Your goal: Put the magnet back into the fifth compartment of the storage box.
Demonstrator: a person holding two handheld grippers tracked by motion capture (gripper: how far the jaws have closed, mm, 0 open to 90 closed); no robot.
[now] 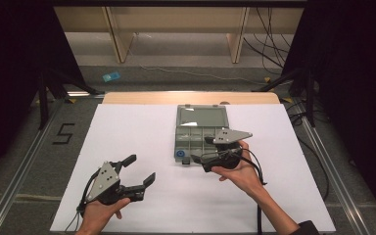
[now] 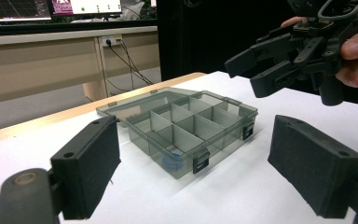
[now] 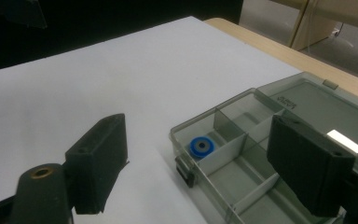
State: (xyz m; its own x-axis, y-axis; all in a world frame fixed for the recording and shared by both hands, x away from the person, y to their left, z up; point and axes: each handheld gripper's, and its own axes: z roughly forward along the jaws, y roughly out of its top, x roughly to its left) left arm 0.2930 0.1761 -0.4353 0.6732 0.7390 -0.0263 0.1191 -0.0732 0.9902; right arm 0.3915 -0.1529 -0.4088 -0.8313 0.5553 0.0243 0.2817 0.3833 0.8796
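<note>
The grey organizer box (image 1: 199,133) lies open mid-table, a blue ring (image 3: 201,146) in its near-left compartment. The right gripper (image 1: 196,159) hovers at its near edge, jaws apart; the left gripper (image 1: 140,170) gapes wide, near-left.

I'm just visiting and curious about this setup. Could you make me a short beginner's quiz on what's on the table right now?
1. True or false: the lid of the organizer box lies open.
2. Which compartment holds the blue ring? A) a corner one at the latch side B) the middle one C) it lies on the lid
3. Fill in: the jaws of the left gripper stand ____ above the white table.

Key: 1 true; 2 A; 3 open. The right gripper, at the box's front edge, is open too.
</note>
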